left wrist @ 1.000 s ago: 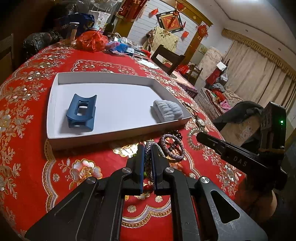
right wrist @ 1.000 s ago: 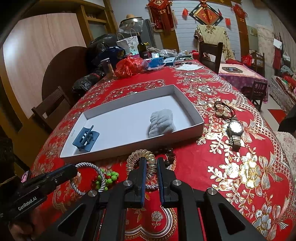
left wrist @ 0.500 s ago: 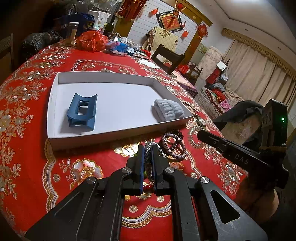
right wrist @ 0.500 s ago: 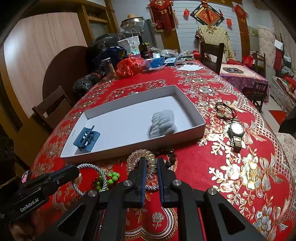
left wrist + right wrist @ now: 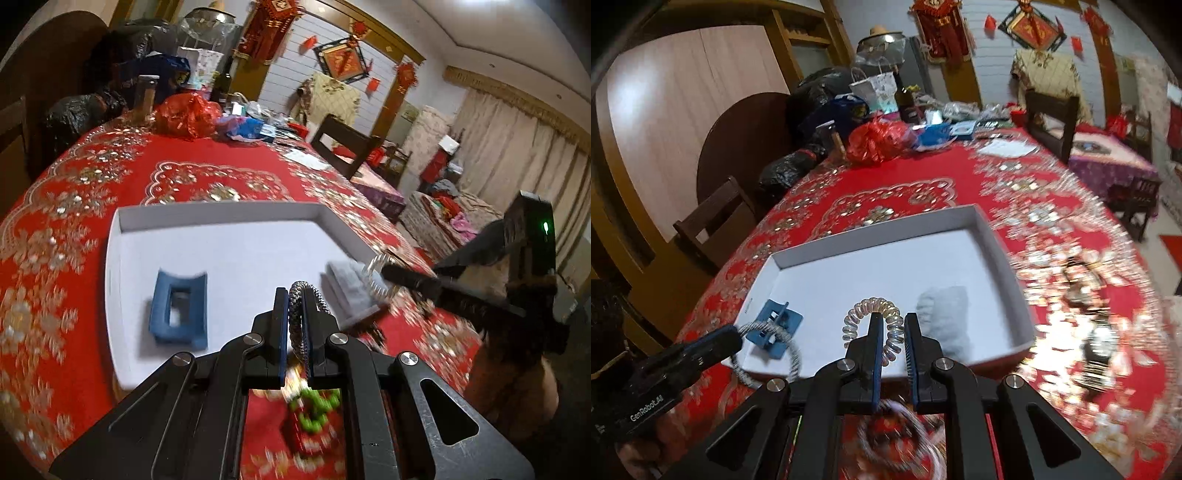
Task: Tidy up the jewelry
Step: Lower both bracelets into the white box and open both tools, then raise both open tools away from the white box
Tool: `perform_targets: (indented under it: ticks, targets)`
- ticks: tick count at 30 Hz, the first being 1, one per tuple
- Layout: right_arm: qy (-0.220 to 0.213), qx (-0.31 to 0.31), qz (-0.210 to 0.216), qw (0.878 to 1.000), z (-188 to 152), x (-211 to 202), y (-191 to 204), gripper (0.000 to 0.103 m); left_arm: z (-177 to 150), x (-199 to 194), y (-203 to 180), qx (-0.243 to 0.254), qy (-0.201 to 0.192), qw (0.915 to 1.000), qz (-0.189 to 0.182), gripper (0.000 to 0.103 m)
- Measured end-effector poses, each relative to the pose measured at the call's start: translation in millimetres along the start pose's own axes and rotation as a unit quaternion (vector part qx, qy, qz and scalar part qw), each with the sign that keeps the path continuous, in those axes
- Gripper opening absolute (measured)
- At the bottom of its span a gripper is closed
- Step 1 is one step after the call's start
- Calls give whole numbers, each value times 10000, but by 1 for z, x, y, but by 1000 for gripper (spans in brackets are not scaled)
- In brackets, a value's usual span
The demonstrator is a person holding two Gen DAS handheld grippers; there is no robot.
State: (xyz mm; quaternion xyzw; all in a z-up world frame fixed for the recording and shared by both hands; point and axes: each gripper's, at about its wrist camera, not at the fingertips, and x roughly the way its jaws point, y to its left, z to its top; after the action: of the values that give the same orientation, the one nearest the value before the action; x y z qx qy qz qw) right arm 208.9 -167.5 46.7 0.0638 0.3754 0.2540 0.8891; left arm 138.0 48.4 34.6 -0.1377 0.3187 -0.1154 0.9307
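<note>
Hand-held gripper (image 5: pixel 295 295) above blue clip (image 5: pixel 179 314), grey cloth (image 5: pixel 349 286)

You can read one marking only: "GenRobot.AI" in white letters along the black body of your left gripper (image 5: pixel 737 341), low and left of the white tray (image 5: pixel 1015 288). The red wall hangings' characters are too blurred.

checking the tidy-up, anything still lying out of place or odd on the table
A wristwatch and dark bangles lie loose on the red patterned tablecloth, right of the white cardboard tray. Nothing looks spilled or broken.
</note>
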Motion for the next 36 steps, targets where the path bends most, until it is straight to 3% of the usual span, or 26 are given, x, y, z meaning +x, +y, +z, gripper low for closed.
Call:
perform_targets:
  ticks: [5,9,13,25,28,31,33,36]
  targets:
    - [120,-64,-18,9999,-4,31,3,11,7,35,11,-156,139,9991,374,5]
    - [471,220,98,9986,-9,47,-14,11,0,49,14,-199,342,9981,480,5]
    - [516,253,8,9983,-12,50,-18,11,-8,53,11,-133,392,9977,541,6]
    - [528,388,168,9977,-15,49,-19,11,-20,35,9,-54,303,9970,717,28]
    - [420,307,189,9985,-12,43,-14,11,-25,26,5,-6,237,9968,764,40]
    - [116,-43,-65,9999,-8,30,-1,16,-32,17,5,-69,204,9971,732,44]
    - [-220,-263,-285,9990,-6,17,5,33,-36,11,6,-113,217,9971,717,48]
    - [-512,-294,-438,9973,-5,1,4,36,-43,2,5,-98,181,9971,739,55]
